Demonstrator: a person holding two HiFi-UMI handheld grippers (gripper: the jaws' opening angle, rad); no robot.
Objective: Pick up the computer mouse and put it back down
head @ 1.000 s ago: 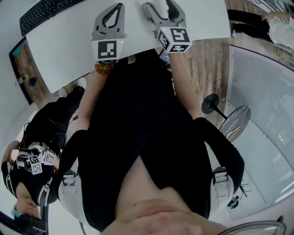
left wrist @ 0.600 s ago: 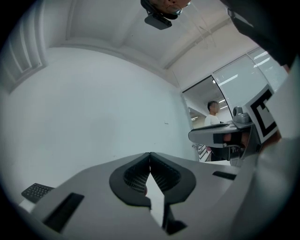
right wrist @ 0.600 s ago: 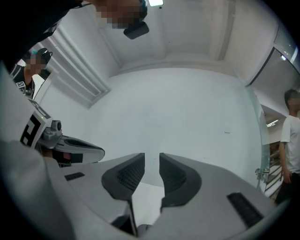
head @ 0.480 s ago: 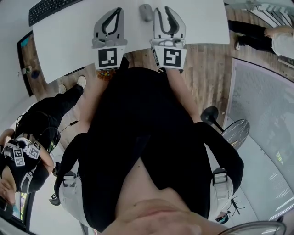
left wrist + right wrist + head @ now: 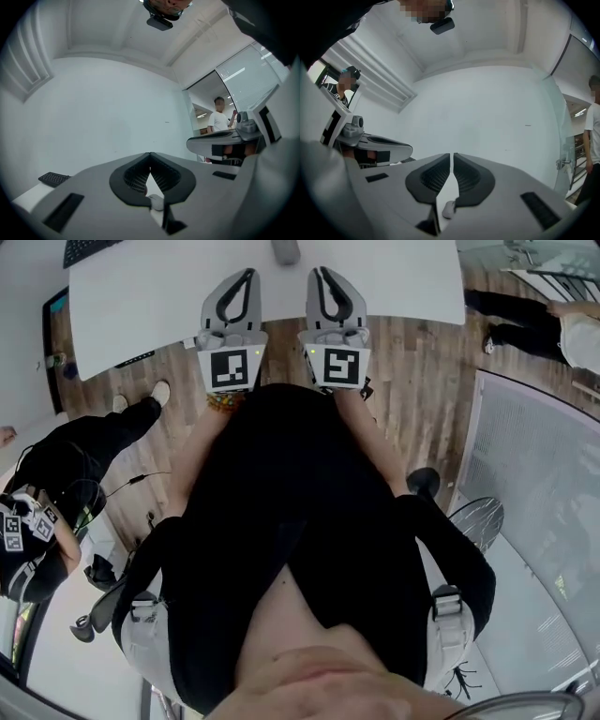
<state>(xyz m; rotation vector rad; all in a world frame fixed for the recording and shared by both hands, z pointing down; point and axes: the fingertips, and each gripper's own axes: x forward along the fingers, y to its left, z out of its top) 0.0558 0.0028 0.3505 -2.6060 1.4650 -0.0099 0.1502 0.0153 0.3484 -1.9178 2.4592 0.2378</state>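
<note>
The grey computer mouse [image 5: 285, 249] lies on the white table [image 5: 169, 296] at the head view's top edge, free of both grippers. It also shows low between the jaws in the left gripper view, mouse [image 5: 157, 202], and in the right gripper view, mouse [image 5: 448, 209]. My left gripper [image 5: 248, 274] hangs over the table's near edge, shut and empty, its tips meeting [image 5: 150, 154]. Beside it, my right gripper [image 5: 318, 272] has its jaws closing, almost together [image 5: 452, 155], with nothing between them. Both point level, short of the mouse.
A black keyboard [image 5: 94, 249] sits on the table's far left, also keyboard [image 5: 54, 178]. A seated person in black [image 5: 66, 493] is on the wooden floor at left; another person [image 5: 553, 310] stands at right. A chair base [image 5: 427, 479] is behind me.
Both grippers have drawn back from the table toward my body. The right jaws, wide open by the mouse a second ago, have come nearly together. The mouse stays on the table.
</note>
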